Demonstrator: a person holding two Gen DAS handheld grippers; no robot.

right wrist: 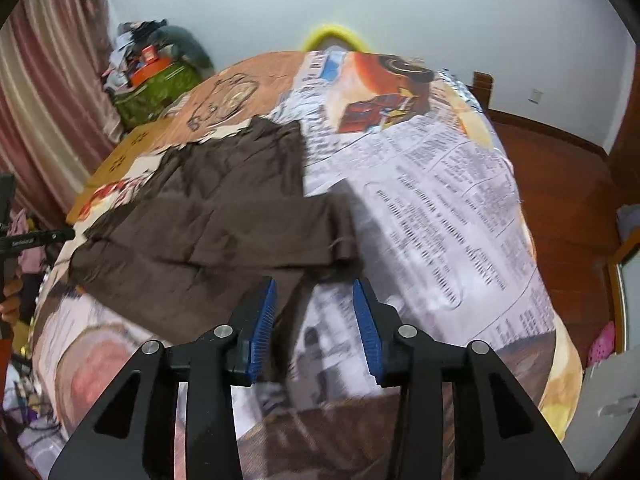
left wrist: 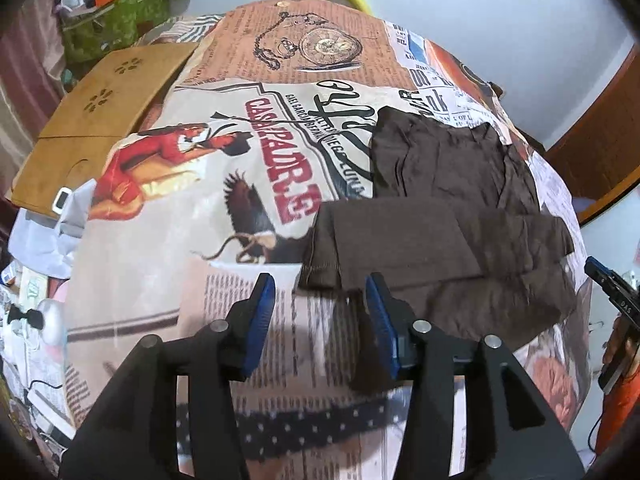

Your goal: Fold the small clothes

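Both tools (left wrist: 320, 292) (right wrist: 314, 294) gape; brown garment (left wrist: 440, 216) just ahead.

A bed under a newspaper-print cover (right wrist: 460, 200) fills the room, with pale walls (right wrist: 440, 12), pink curtains (right wrist: 44, 92) and red-brown floor (right wrist: 560, 184).

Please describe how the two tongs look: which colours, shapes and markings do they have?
Both the left tongs and the right tongs share one design: matte black angular arms with triangular cut-outs, joined by round silver pivot pins. Each finger ends in a blue ribbed pad. In the left wrist view, the other tool's black body shows small white lettering, too small to read, with an orange sleeve beside it.
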